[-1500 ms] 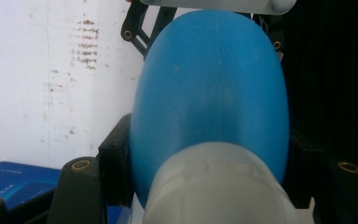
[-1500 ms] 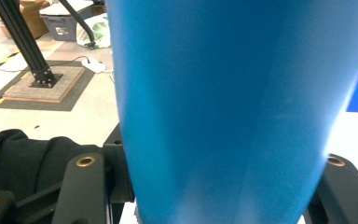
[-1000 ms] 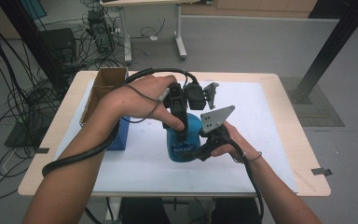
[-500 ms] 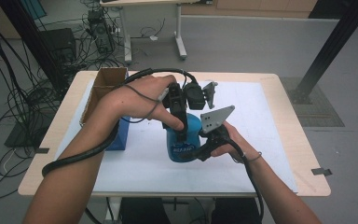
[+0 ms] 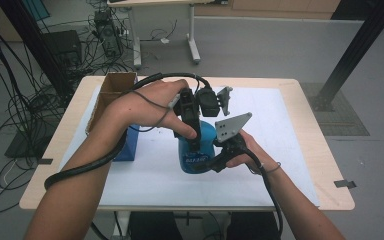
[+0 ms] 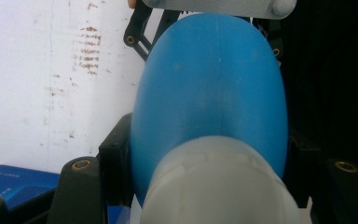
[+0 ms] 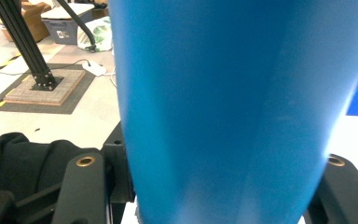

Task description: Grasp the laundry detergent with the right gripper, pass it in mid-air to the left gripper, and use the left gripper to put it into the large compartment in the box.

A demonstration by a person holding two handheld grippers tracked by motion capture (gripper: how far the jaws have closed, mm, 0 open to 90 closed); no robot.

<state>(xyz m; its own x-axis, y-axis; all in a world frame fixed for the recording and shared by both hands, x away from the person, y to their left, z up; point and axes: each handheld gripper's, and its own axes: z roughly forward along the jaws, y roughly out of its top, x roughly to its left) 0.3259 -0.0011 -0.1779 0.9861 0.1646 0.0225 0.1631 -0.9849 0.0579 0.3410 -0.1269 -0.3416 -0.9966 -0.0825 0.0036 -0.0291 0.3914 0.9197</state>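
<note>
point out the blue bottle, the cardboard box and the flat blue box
blue bottle (image 5: 194,152): high view, on its lower side wall near the label.
cardboard box (image 5: 114,83): high view, on its far rim.
flat blue box (image 5: 130,146): high view, on its near face beside the forearm.

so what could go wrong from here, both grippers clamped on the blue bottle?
1. The left gripper grips near the white cap of the blue bottle, where the body curves in; the jaws might slide off.
2. The right gripper holds the body from the side; twisting against it could spin or tip the bottle.
3. The blue box sits close on the white mat; a slip could knock it.
</note>
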